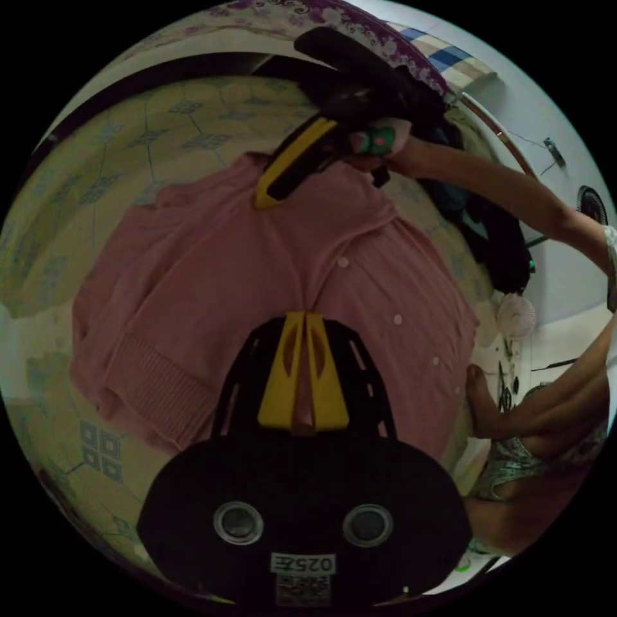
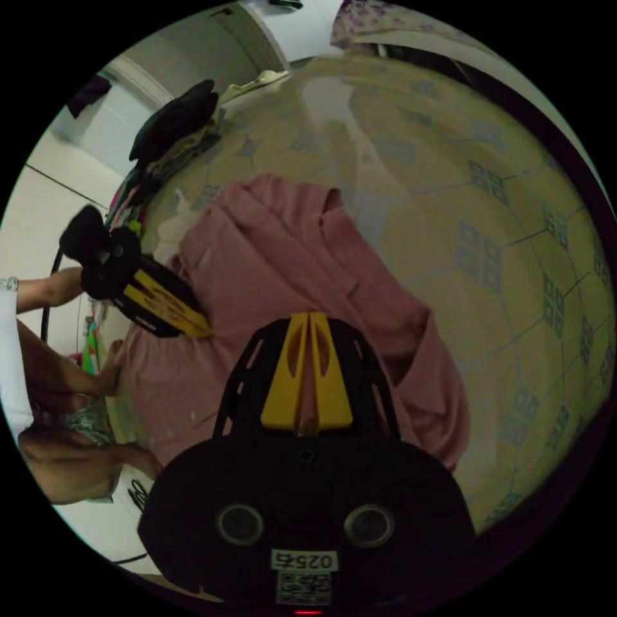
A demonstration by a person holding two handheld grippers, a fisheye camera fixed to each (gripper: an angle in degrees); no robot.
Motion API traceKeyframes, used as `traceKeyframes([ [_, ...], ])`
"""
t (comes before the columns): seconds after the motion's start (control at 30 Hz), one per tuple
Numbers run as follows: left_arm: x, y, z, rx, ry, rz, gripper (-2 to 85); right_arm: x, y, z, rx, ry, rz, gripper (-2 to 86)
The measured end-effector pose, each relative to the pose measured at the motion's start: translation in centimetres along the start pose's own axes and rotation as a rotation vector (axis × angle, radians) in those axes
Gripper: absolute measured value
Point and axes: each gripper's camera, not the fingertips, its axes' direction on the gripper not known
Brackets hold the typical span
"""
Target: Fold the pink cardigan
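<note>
The pink cardigan (image 1: pixel 212 276) lies spread on a yellowish patterned mat (image 1: pixel 96 193), its white buttons (image 1: pixel 398 319) facing up and a ribbed cuff (image 1: pixel 160 392) at the near left. My left gripper (image 1: pixel 304 316) is shut on a gathered pinch of fabric near the button line. My right gripper (image 1: pixel 262 202), held in a hand, has its yellow jaws together on the cardigan's far edge. In the right gripper view, my right gripper (image 2: pixel 309 316) is shut with pink cloth between its jaws. There the left gripper (image 2: pixel 204 332) bites the cardigan (image 2: pixel 276 257) at the left.
A heap of dark clothes (image 1: pixel 495 244) lies along the mat's right side and appears again as a dark pile (image 2: pixel 173 119). A small white fan (image 1: pixel 516 316) stands past the mat's edge. The person's foot (image 1: pixel 479 398) rests by the cardigan's hem. Bare mat (image 2: pixel 482 193) stretches to the right.
</note>
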Motion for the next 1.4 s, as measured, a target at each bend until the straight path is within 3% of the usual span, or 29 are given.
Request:
traceKeyframes([
  [0.1,1.0,0.1,0.6,-0.012,-0.080,0.060,-1.0,0.9,1.1,-0.8,-0.031,-0.179,-0.002,-0.9],
  [0.2,1.0,0.0,-0.2,0.060,-0.149,0.048,-1.0,0.2,3.8,-2.4,0.030,-0.223,-0.002,-0.9],
  [0.33,-0.5,-1.2,-0.2,0.125,-0.072,-0.016,-1.0,-1.3,7.3,-3.3,0.066,-0.186,0.012,-0.9],
  [0.47,-1.4,-2.3,4.7,-0.053,-0.056,0.035,-0.9,-1.8,10.9,-4.1,0.096,0.087,0.054,-1.0],
  [0.53,-1.9,-1.9,4.9,-0.045,-0.009,0.030,-0.9,-1.0,12.0,-4.6,0.091,0.121,0.075,-0.9],
  [0.63,-2.5,-1.7,5.1,-0.070,-0.031,0.030,-0.9,0.6,14.0,-2.7,-0.152,0.069,0.041,-0.9],
  [0.83,-1.9,-4.3,4.7,-0.049,0.055,0.082,-0.9,-0.1,19.3,-8.2,0.108,0.109,0.102,-0.9],
  [0.97,1.5,-12.6,5.1,0.120,0.200,0.179,-0.9,-1.9,21.4,-8.6,0.204,0.240,0.234,-0.9],
  [1.1,6.1,-23.2,10.6,0.030,0.032,0.323,-1.0,-3.7,24.0,-7.3,0.317,0.359,0.395,-0.4],
  [1.33,6.3,-33.9,16.1,-0.098,-0.019,0.375,1.7,-2.3,29.4,-7.9,0.484,0.177,0.659,8.5],
  [1.4,6.1,-36.2,18.4,-0.253,-0.119,0.425,2.6,-1.6,31.3,-7.6,0.493,0.167,0.742,9.0],
])
